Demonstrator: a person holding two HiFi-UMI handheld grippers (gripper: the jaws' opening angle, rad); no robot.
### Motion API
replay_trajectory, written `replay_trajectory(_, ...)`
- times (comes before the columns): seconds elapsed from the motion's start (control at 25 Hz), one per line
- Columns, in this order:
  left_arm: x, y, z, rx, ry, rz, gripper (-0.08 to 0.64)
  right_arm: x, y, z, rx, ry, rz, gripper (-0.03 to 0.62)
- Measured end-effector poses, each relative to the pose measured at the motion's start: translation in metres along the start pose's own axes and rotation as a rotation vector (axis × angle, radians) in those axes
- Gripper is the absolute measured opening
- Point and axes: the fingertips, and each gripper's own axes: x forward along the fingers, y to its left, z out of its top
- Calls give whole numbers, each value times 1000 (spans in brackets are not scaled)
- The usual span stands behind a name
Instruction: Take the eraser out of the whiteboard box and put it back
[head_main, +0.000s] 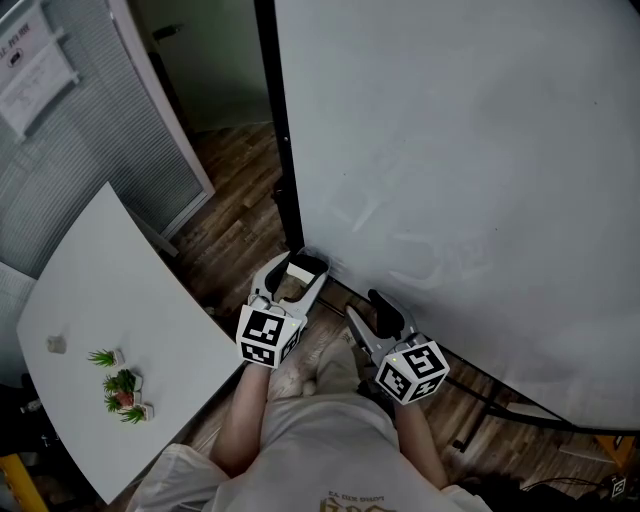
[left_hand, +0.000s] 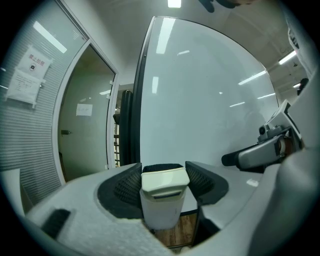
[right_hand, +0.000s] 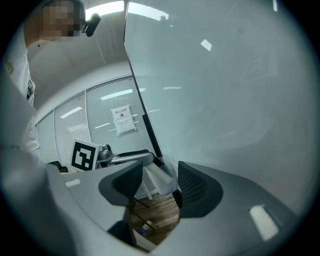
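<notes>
My left gripper is shut on the eraser, a white block with black felt on its far end. It holds it close to the lower left corner of the whiteboard. In the left gripper view the eraser stands upright between the left gripper's dark pads, which touch both its sides. My right gripper hangs to the right, open and holding nothing. Beyond the right gripper's jaws a white angular piece shows by the board's edge; I cannot tell whether it is the box.
A white table with small potted plants stands to the left. Behind it are a glass partition with blinds and a doorway. The whiteboard's black frame post and stand feet rest on the wood floor.
</notes>
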Motion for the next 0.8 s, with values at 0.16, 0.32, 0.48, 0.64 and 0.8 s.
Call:
replay_trajectory(0.16, 4, 0, -4, 0, 11, -1, 270, 1, 2, -1, 4, 3, 20, 224)
replay_trajectory(0.32, 6, 0, -8, 3, 23, -2, 270, 2, 2, -1, 7, 8, 28, 222)
replay_trajectory(0.48, 8, 0, -10, 7, 30, -1, 270, 2, 1, -2, 10, 13, 29, 221)
replay_trajectory(0.64, 10, 0, -12, 19, 30, -3, 270, 5, 0, -3, 12, 19, 33, 221)
replay_trajectory(0.8, 11, -1, -13, 32, 28, -8, 272, 7, 2, -5, 12, 26, 39, 221)
